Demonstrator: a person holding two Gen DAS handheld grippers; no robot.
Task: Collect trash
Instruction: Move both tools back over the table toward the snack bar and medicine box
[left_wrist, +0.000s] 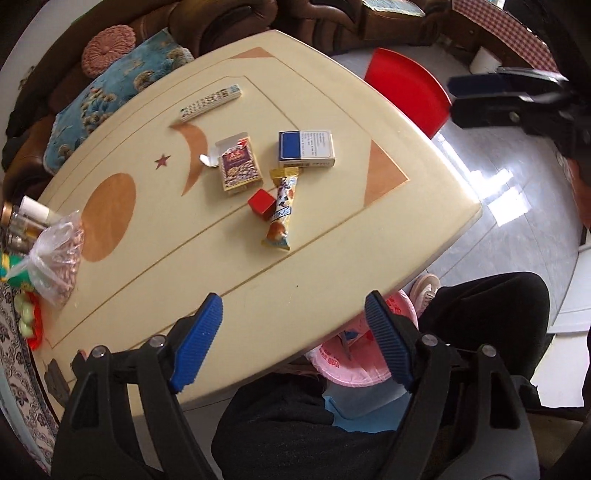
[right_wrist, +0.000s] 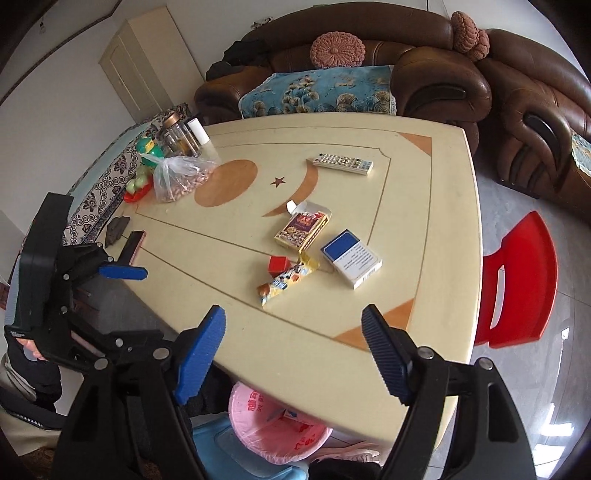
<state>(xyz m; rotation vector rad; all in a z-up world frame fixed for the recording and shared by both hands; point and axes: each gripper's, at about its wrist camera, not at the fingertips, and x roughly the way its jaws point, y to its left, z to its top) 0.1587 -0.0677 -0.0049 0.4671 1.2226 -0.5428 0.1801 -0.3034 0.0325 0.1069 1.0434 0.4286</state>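
Observation:
On the cream table (left_wrist: 155, 295) (right_wrist: 424, 221) lie a yellow snack wrapper (left_wrist: 282, 212) (right_wrist: 288, 280), a small red box (left_wrist: 261, 205) (right_wrist: 279, 264), an opened card box (left_wrist: 240, 166) (right_wrist: 301, 230) and a blue-and-white pack (left_wrist: 306, 147) (right_wrist: 351, 258). A bin with a pink liner (left_wrist: 354, 362) (right_wrist: 273, 424) stands under the table's near edge. My left gripper (left_wrist: 293, 299) hovers open and empty high over that edge. My right gripper (right_wrist: 293, 312) is also open and empty above the edge; it shows at the upper right (left_wrist: 450, 99) in the left wrist view.
A remote (left_wrist: 210, 101) (right_wrist: 341, 163) lies farther back. A plastic bag of nuts (left_wrist: 55, 254) (right_wrist: 181, 177), jars and a phone (right_wrist: 135, 245) crowd the table's left end. A red chair (right_wrist: 517, 280) and a brown sofa (right_wrist: 424, 74) flank the table. A person's dark-trousered leg (left_wrist: 487, 314) is beside the bin.

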